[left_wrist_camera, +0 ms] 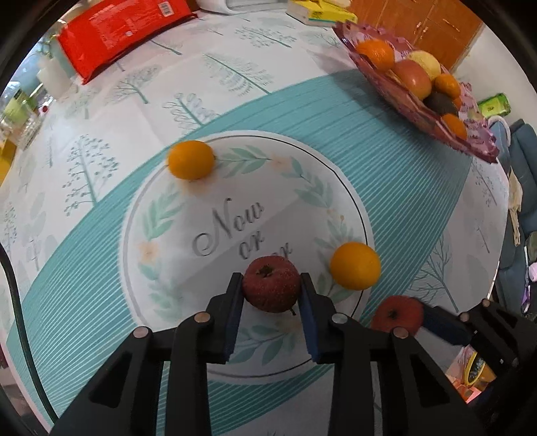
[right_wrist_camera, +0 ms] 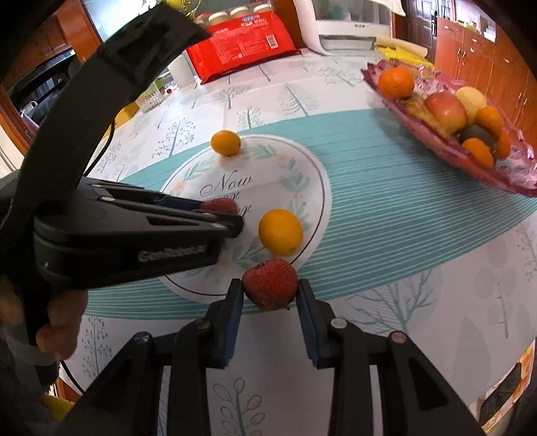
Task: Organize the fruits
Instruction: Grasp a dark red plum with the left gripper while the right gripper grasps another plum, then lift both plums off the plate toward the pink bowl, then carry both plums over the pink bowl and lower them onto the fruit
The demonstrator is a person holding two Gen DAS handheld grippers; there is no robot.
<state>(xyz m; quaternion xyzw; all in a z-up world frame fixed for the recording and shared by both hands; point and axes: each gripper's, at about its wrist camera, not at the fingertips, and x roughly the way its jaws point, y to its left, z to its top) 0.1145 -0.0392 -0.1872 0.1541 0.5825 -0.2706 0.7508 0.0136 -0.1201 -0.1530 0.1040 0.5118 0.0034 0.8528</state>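
My left gripper (left_wrist_camera: pixel 271 288) is shut on a small dark red fruit (left_wrist_camera: pixel 271 287) over the round "Now or never" print (left_wrist_camera: pixel 201 218) on the tablecloth. My right gripper (right_wrist_camera: pixel 270 290) is shut on a second small red fruit (right_wrist_camera: pixel 270 283) near the print's front edge; that fruit also shows in the left wrist view (left_wrist_camera: pixel 397 313). Two yellow-orange citrus fruits lie on the cloth, one near (left_wrist_camera: pixel 355 265) (right_wrist_camera: pixel 280 231) and one far left (left_wrist_camera: pixel 190 159) (right_wrist_camera: pixel 226 142). A pink glass fruit dish (left_wrist_camera: pixel 470 144) (right_wrist_camera: pixel 503 177) holds several oranges and apples at the right.
A red packet (left_wrist_camera: pixel 117 30) (right_wrist_camera: pixel 241 43) lies at the table's far side, beside a white appliance (right_wrist_camera: pixel 335 30) and yellow boxes (left_wrist_camera: pixel 319 13). Jars and bottles (left_wrist_camera: pixel 27 110) stand at the far left edge. The left gripper body (right_wrist_camera: pixel 117 234) crosses the right wrist view.
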